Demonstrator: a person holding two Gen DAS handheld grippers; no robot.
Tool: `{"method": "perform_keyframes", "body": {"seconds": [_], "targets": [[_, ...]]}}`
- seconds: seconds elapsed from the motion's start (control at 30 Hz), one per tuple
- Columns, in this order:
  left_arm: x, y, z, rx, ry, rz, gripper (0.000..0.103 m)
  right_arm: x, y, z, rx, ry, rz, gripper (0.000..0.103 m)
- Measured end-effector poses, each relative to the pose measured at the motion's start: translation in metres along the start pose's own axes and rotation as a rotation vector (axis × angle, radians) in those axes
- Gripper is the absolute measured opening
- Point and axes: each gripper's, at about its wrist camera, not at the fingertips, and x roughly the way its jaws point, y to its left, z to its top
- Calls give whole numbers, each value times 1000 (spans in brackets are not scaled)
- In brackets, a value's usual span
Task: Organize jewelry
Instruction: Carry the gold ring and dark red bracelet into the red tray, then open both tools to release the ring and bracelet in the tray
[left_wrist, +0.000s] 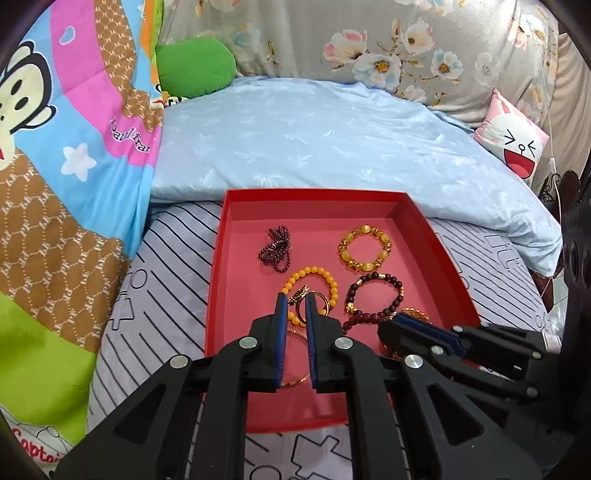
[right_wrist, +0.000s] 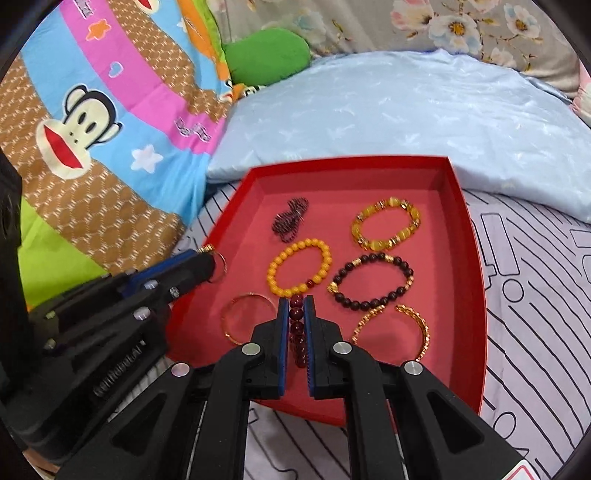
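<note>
- Up close, the left gripper (left_wrist: 294, 299) has its blue-padded jaws narrowed to a small gap around a gold ring (left_wrist: 320, 302) with an ornate top; from the right wrist view that ring (right_wrist: 218, 261) sticks out past the fingertips, above the left rim of the red tray (right_wrist: 476, 280).
- Similarly, the right gripper (right_wrist: 296, 302) is pinched onto a strand of dark red beads (right_wrist: 297, 328), which runs down between its pads.
- Just ahead of the right gripper lies an orange bead bracelet (right_wrist: 298, 266) — beside it a dark bead bracelet with gold charms (right_wrist: 371, 281).
- Nearer, a thin gold bangle (right_wrist: 246, 315) lies left of the jaws and a gold chain cuff (right_wrist: 395, 325) right.
- Farther back sit a yellow stone bracelet (right_wrist: 386, 223) and a bunched dark bead string (right_wrist: 290, 218).
- Outward, the tray rests on a striped sheet (right_wrist: 535, 302), with a pale blue quilt (right_wrist: 406, 118) behind and a cartoon monkey blanket (right_wrist: 92, 129) to the left.
</note>
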Motion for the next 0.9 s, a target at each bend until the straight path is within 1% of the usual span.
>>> {"method": "perform_keyframes", "body": {"seconds": [0.2, 0.23, 0.47, 0.5, 0.57, 0.6, 0.63, 0.77, 0.83, 0.9], "targets": [[23, -1, 2, -6, 27, 1, 9, 5, -10, -2, -11, 1, -62, 9], [28, -1, 2, -7, 32, 5, 9, 5, -11, -2, -9, -4, -66, 12], [41, 4, 6, -27, 35, 25, 11, 4, -15, -3, -12, -18, -71, 13], [41, 5, 6, -30, 35, 27, 12, 3, -15, -4, -14, -19, -68, 13], [41, 5, 6, -35, 33, 32, 19, 1, -14, -5, -15, -24, -64, 13], [41, 5, 5, -37, 29, 35, 26, 0, -14, -5, -16, -25, -63, 13], [39, 5, 5, -37, 23, 41, 28, 0, -13, -5, -19, -27, -63, 14], [34, 5, 4, -37, 16, 44, 28, -4, -13, -7, -13, -33, -61, 15], [29, 5, 3, -37, 10, 44, 28, -6, -12, -8, -13, -35, -62, 19], [25, 5, 2, -38, 7, 44, 28, -10, -11, -10, -14, -39, -62, 19]]}}
